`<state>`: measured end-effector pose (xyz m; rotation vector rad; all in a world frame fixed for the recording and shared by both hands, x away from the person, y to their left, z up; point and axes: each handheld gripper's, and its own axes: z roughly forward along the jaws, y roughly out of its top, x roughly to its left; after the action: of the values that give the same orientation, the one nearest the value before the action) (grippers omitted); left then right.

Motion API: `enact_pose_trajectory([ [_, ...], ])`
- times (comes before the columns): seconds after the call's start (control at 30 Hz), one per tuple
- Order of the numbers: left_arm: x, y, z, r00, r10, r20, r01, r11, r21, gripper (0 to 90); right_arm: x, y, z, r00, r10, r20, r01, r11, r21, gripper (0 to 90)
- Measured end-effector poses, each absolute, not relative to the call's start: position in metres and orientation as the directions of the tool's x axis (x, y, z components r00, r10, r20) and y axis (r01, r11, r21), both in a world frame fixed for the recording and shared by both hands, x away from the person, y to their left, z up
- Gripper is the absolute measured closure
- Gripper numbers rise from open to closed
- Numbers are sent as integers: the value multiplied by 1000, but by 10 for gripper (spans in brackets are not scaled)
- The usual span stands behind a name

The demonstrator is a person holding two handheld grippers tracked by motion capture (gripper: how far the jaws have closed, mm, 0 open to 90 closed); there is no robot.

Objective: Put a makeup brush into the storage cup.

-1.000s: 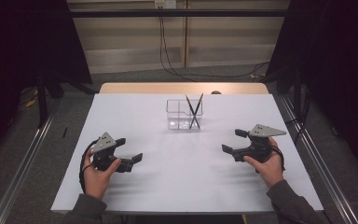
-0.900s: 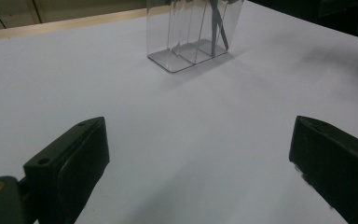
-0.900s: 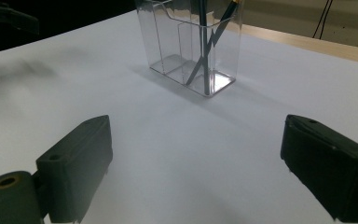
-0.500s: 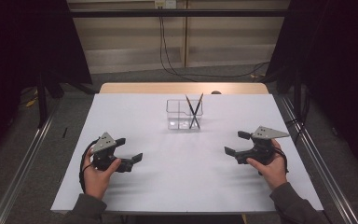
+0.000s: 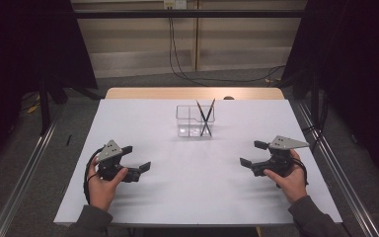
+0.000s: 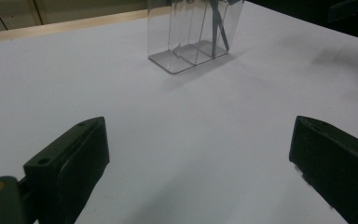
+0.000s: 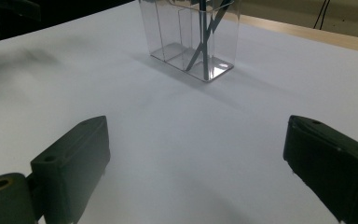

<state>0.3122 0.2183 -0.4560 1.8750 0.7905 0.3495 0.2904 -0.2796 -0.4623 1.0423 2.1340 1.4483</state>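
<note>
A clear plastic holder (image 5: 195,121) with compartments stands upright at the far middle of the white table (image 5: 197,197). Two dark pencils (image 5: 205,117) lean crossed in its right compartment. My left gripper (image 5: 136,159) rests open near the front left, held by a hand, nothing between its jaws. My right gripper (image 5: 253,154) is open at the front right, also empty. The holder (image 6: 193,35) stands far ahead of the left jaws in the left gripper view. The right gripper view has the holder (image 7: 191,37) and pencils (image 7: 203,44) well beyond its spread jaws.
A wooden strip (image 5: 192,93) edges the table's far side. Metal rails (image 5: 335,168) run along both sides of the table on the floor. Cables (image 5: 177,54) hang down the back wall.
The right gripper has shifted slightly toward the front right. The left gripper and the holder have stayed put.
</note>
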Motion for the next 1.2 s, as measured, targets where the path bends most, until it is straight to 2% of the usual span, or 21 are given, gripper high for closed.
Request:
enact_pose_trajectory([
  [1.2,312,219,-455,737,666,-112,360,-247,900,45,274,-296,-462,-649,753,107,383,202,902,66],
])
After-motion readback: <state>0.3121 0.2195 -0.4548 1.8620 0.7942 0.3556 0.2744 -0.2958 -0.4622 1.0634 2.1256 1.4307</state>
